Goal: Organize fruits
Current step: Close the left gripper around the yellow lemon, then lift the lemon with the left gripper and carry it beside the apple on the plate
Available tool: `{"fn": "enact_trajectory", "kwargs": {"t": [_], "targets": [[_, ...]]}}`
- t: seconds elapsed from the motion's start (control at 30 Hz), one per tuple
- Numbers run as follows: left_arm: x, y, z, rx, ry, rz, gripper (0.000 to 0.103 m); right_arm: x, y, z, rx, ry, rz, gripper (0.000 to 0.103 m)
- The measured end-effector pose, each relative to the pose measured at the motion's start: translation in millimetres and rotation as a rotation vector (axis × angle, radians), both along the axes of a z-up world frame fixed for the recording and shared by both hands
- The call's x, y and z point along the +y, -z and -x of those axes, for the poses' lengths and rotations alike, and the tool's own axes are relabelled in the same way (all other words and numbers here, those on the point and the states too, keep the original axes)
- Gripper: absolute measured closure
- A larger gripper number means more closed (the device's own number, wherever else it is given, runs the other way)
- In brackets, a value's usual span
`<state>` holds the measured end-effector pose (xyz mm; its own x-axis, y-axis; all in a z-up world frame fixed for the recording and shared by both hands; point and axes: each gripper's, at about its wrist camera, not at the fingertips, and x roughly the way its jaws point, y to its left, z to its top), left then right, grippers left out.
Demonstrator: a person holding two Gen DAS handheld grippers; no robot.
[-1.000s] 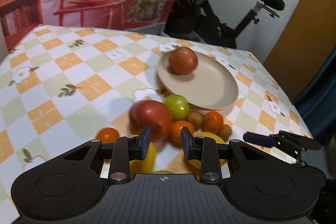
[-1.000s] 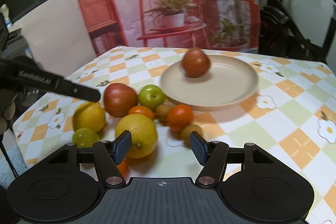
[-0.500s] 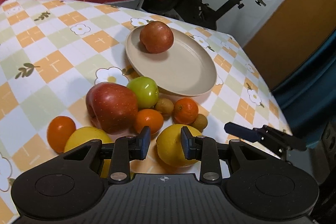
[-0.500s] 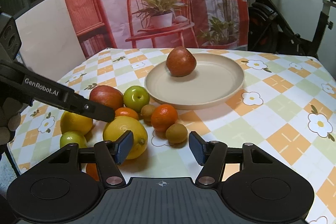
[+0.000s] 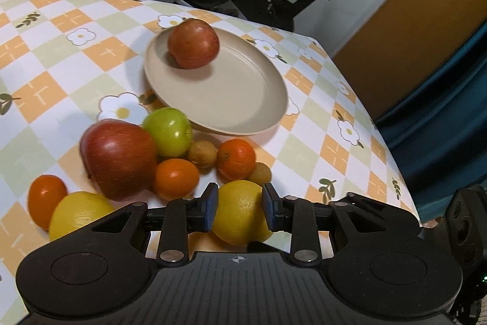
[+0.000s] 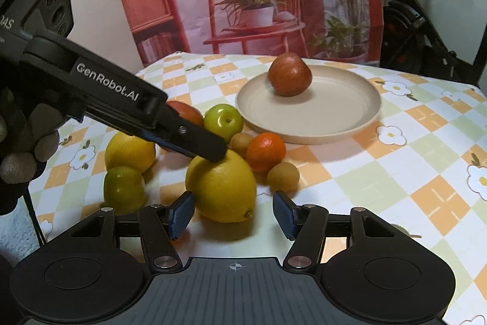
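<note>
Two lemons (image 5: 240, 221), two red apples (image 5: 120, 156), one plate (image 5: 243, 99) — left claw (image 5: 239, 210) narrow, right claw (image 6: 232, 213) closing, gripping nothing.

two red apples: one on the plate (image 6: 309, 124), apple (image 6: 290, 75), one in the pile (image 5: 120, 157). one green apple (image 5: 169, 131). two big lemons (image 6: 220, 186) (image 6: 129, 151), one between the fingers. one lime (image 6: 124, 188). three small oranges (image 5: 236, 158) (image 5: 176, 178) (image 5: 45, 197). two brown little fruits (image 6: 283, 176) (image 6: 240, 142). one plate.
</note>
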<state>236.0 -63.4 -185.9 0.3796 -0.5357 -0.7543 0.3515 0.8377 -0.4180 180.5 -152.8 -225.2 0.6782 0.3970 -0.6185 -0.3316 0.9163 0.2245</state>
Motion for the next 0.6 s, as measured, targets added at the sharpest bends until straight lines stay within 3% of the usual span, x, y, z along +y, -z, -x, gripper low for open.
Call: {"fn": "enact_trajectory", "kwargs": {"t": [0.2,0.6], "targets": [[1.7,1.3,-2.6,0.023,0.003,0.011,0.068,-2.8,2.0,0.1,0.011,-0.019,-0.046,0.06],[7.6,1.6,-9.5,0.06,0.01,0.022,0.067,-3.1,1.3,0.4,0.011,-0.028,-0.043,0.061]]}}
